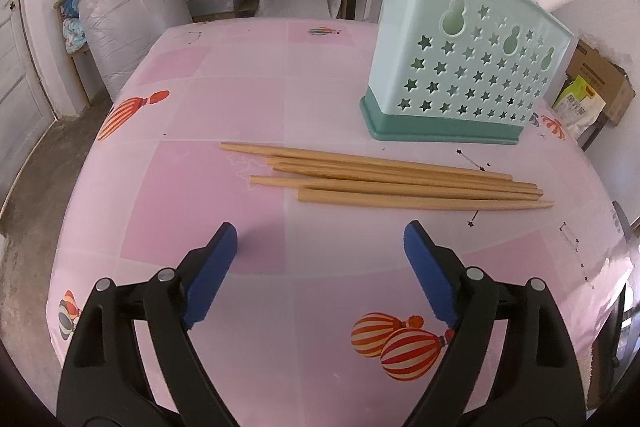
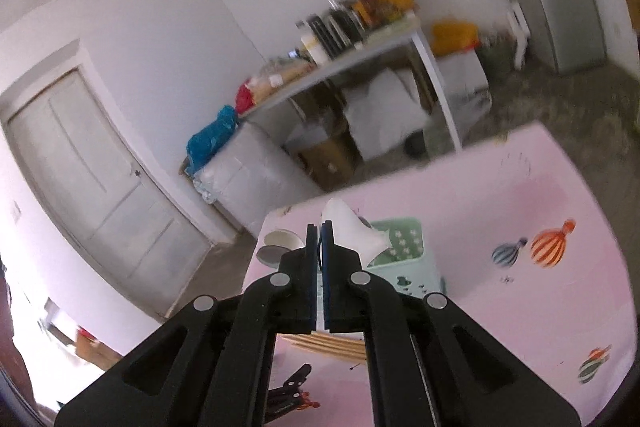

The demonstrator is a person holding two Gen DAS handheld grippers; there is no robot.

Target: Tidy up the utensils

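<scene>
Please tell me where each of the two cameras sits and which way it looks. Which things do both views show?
Left wrist: sits behind the open left gripper, looking down at chopsticks before the green holder.
Right wrist: sits behind the shut right gripper, higher, tilted, looking over the table toward the door.
Shared: holder, chopsticks, table.

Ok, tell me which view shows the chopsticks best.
The left wrist view: the chopsticks lie in full on the tablecloth ahead of the open left gripper. The right wrist view shows only a few ends behind its shut gripper.
</scene>
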